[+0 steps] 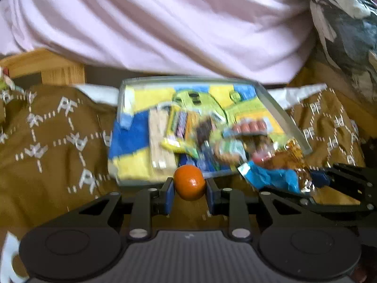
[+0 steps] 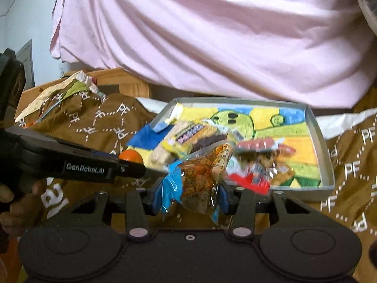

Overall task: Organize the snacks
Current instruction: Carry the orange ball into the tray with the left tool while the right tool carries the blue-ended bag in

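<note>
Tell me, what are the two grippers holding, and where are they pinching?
The left gripper pinches the small orange across its round sides. The right gripper pinches the crinkly clear snack packet across its lower end.

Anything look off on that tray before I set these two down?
Snacks are heaped in a loose pile toward the tray's near side, some overlapping its rim; the far half is bare. Left gripper holds the orange, right gripper a crinkled packet.

Brown patterned bedcover (image 1: 59,141), pale wooden bed frame (image 2: 122,80), light blue wall (image 2: 28,11) behind.
</note>
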`<state>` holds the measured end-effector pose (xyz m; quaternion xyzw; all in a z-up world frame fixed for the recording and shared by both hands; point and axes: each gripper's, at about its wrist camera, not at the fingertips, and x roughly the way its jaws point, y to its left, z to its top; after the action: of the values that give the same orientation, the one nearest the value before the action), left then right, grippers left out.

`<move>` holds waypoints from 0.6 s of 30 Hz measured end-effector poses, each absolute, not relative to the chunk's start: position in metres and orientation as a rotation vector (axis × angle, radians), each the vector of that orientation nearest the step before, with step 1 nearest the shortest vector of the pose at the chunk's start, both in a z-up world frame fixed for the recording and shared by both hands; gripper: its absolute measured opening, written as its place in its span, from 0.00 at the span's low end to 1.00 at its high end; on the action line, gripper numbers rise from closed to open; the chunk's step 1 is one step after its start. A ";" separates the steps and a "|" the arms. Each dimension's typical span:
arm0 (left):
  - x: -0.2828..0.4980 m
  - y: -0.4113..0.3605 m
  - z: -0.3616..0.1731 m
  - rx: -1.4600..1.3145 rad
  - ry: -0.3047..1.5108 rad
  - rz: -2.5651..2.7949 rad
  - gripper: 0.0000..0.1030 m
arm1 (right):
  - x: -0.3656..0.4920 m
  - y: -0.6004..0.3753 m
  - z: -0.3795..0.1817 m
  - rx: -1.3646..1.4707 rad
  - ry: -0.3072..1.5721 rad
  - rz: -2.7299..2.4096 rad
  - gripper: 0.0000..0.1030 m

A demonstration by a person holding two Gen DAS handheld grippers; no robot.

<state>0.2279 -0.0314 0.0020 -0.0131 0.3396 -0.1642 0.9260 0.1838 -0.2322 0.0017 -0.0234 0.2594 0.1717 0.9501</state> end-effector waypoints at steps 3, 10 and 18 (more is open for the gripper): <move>0.242 -0.030 0.012 -0.024 0.667 -0.329 0.30 | 0.198 -0.230 0.009 -0.068 0.517 0.350 0.46; 0.273 -0.025 0.031 -0.042 0.611 -0.305 0.30 | 0.228 -0.228 0.025 -0.058 0.475 0.329 0.46; 0.317 -0.022 0.035 -0.049 0.584 -0.279 0.30 | 0.274 -0.225 0.040 -0.064 0.455 0.292 0.46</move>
<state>0.3166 -0.0216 0.0349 -0.0241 0.2870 -0.1368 0.9478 0.2739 -0.2246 0.0401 -0.0318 0.2246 0.1442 0.9632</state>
